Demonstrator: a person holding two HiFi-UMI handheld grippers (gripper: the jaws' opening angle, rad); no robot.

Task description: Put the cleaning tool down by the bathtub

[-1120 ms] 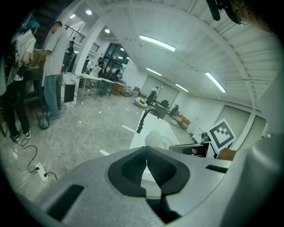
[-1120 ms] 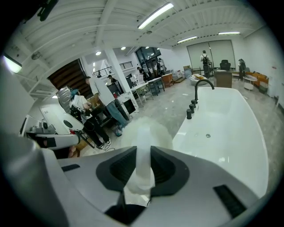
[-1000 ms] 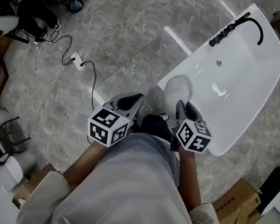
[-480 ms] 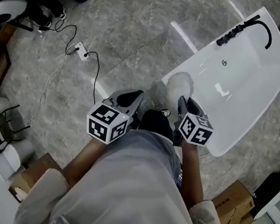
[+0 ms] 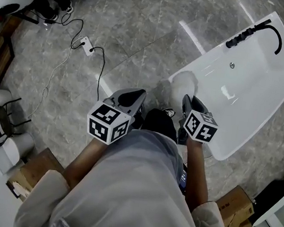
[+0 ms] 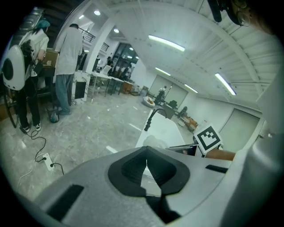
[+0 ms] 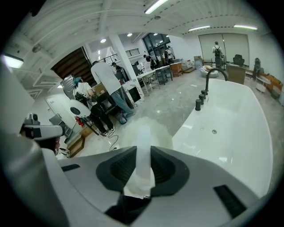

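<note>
The cleaning tool is a duster with a fluffy white head [image 5: 183,83] and a pale translucent handle [image 7: 143,153]. My right gripper [image 5: 187,101] is shut on that handle, and the head sticks out past the jaws over the near-left rim of the white bathtub [image 5: 258,83]. In the right gripper view the head [image 7: 143,128] hides part of the floor beside the bathtub [image 7: 235,128]. My left gripper [image 5: 135,97] hangs level with the right one, over the grey floor left of the tub. Its jaws [image 6: 146,160] are shut, tips touching, with nothing between them.
A black faucet [image 5: 275,30] stands at the tub's far end. A white power strip with a black cable [image 5: 85,43] lies on the marble floor to the left. Cardboard boxes [image 5: 235,209] sit behind me. People [image 6: 69,48] stand by tables at the far left.
The head view has drifted, so the tub sits a little further up and right. Both grippers keep about the same place, and the right one still holds the duster.
</note>
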